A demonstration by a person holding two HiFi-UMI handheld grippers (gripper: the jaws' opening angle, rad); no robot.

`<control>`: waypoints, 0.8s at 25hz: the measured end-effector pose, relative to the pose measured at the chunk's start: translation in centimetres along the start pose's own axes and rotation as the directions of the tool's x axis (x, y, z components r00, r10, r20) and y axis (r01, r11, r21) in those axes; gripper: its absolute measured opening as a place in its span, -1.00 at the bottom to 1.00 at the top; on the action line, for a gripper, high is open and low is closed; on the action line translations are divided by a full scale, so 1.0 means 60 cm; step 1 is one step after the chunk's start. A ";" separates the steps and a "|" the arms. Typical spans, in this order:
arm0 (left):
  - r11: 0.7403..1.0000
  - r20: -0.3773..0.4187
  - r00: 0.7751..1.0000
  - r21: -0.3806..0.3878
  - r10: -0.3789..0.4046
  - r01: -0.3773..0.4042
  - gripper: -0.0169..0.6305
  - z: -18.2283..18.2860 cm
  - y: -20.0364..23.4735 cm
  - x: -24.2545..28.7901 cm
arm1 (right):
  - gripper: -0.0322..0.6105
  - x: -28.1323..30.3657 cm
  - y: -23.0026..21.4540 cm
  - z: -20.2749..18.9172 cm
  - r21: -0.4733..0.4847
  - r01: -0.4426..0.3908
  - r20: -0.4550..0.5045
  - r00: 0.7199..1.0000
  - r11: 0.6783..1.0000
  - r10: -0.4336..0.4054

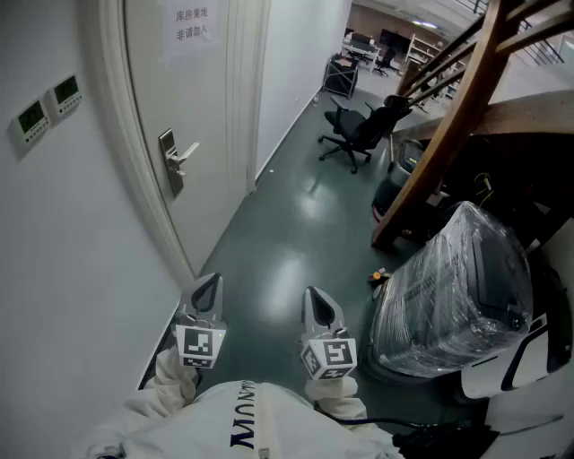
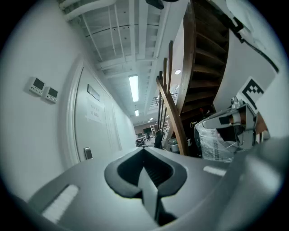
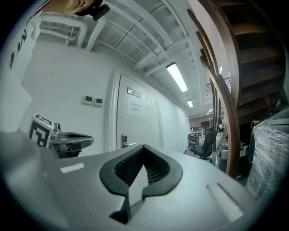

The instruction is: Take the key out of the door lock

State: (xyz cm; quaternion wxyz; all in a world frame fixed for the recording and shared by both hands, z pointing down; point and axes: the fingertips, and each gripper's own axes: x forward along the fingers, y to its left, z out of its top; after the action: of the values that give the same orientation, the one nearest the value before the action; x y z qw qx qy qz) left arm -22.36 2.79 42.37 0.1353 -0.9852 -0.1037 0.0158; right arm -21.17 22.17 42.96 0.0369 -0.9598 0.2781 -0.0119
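A white door (image 1: 179,99) stands on the left of a corridor, with a metal lock plate and lever handle (image 1: 174,161). The same lock plate (image 2: 88,153) shows small in the left gripper view, and the handle (image 3: 125,142) shows in the right gripper view. No key can be made out at this distance. Both grippers are held low near the person's body, well short of the door. My left gripper (image 1: 206,287) is shut and empty. My right gripper (image 1: 319,303) is shut with nothing in it.
Two wall control panels (image 1: 45,106) sit left of the door, and a paper notice (image 1: 190,25) hangs on it. A plastic-wrapped machine (image 1: 457,287) stands at the right under a wooden staircase (image 1: 466,99). A black office chair (image 1: 354,134) is farther down the dark green floor.
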 end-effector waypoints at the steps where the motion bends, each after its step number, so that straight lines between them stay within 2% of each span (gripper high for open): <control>1: 1.000 -0.004 1.000 -0.002 -0.002 0.002 -0.95 -0.001 -0.002 -0.003 | -0.93 -0.003 0.002 -0.002 0.003 0.001 -0.004 1.000 1.000 -0.001; 15: 1.000 -0.016 1.000 -0.003 0.013 -0.013 -0.95 -0.002 -0.021 -0.004 | -0.93 -0.015 -0.006 -0.005 0.029 -0.023 -0.004 1.000 0.999 0.023; 20: 0.999 -0.032 0.999 0.026 0.036 -0.035 -0.95 -0.008 -0.043 -0.011 | -0.93 -0.036 -0.023 -0.015 0.062 -0.044 0.001 0.999 0.997 0.044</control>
State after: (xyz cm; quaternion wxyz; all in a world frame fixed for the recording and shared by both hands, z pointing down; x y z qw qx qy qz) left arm -23.48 4.93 43.54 0.1493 -0.9852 -0.0838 0.0036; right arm -22.32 24.43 43.96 0.0668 -0.9518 0.2989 -0.0196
